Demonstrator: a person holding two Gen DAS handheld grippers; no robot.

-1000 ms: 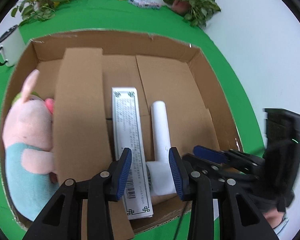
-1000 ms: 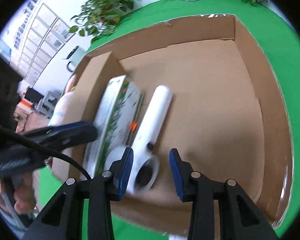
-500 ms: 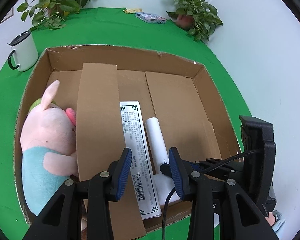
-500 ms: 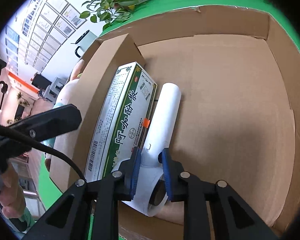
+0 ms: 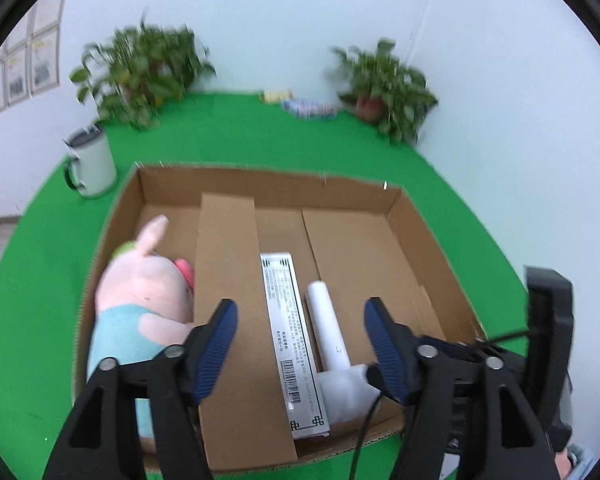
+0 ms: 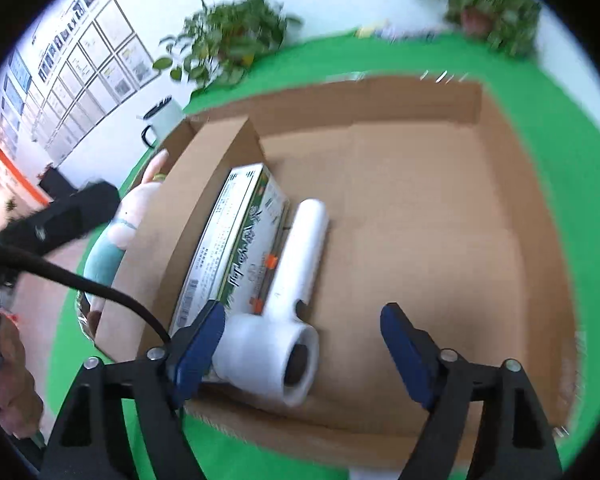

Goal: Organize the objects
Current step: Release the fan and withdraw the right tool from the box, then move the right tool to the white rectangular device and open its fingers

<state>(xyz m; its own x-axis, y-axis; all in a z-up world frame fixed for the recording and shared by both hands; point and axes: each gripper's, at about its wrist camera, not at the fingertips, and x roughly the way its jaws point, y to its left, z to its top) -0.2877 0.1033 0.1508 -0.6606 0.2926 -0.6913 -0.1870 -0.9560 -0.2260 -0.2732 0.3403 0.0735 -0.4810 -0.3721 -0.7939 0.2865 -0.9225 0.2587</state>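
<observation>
Far left on the green table [image 5: 40, 280]: a pale mug [image 5: 90, 164] with a dark handle, standing upright just outside the cardboard box [image 5: 428, 232], near its far left corner. Behind it, a leafy plant [image 5: 140, 68] against the wall.

Inside the box, left compartment: a pink plush pig [image 5: 140, 304] in a light blue top, lying lengthwise, pressed against the tall cardboard divider [image 5: 226, 280]. Right of the divider: a long printed carton [image 5: 288, 328], green on one face, set on its edge and touching the divider. Just beside the carton on its right: a white hair dryer [image 6: 296, 276], lying flat on the box floor, handle pointing toward the far wall, round nozzle at the near wall. Remaining right part of the box floor: bare cardboard.

Left hand-held gripper [image 5: 300, 346]: released, blue pads spread wide, raised above the near edge of the box over the carton and dryer, gripping nothing. Right hand-held gripper [image 6: 302, 354]: also released, jaws wide apart, the dryer nozzle lying between them nearer the left pad; contact with that pad impossible to tell.

Far right at the back of the table: a second potted plant [image 5: 384, 92], with some small flat packets [image 5: 308, 106] to its left, blurred.
</observation>
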